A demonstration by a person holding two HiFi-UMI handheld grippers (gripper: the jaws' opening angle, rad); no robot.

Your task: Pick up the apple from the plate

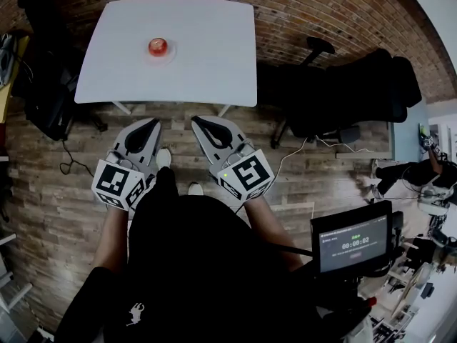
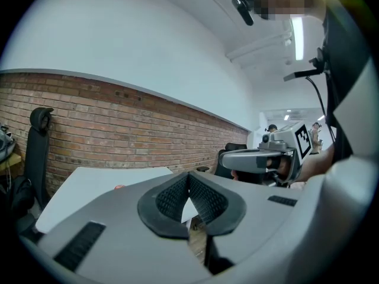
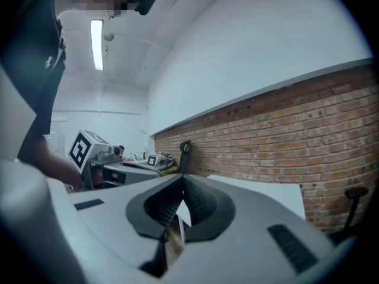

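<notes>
A red apple [image 1: 158,46] rests on a small white plate [image 1: 160,57] in the middle of a white table [image 1: 207,63], seen in the head view. My left gripper [image 1: 153,123] and right gripper [image 1: 196,122] hover side by side over the wooden floor, short of the table's near edge. Both are shut with nothing between the jaws. In the left gripper view my left gripper [image 2: 189,176] points at the table [image 2: 89,185], with a sliver of the apple [image 2: 119,187] showing over its body. The right gripper [image 3: 181,179] points at the table corner [image 3: 278,194].
A brick wall [image 1: 321,13] backs the table. Black office chairs stand right of it [image 1: 350,91] and left of it [image 1: 43,91]. A monitor on a stand [image 1: 353,243] is at the lower right. Cables lie on the floor [image 1: 307,145].
</notes>
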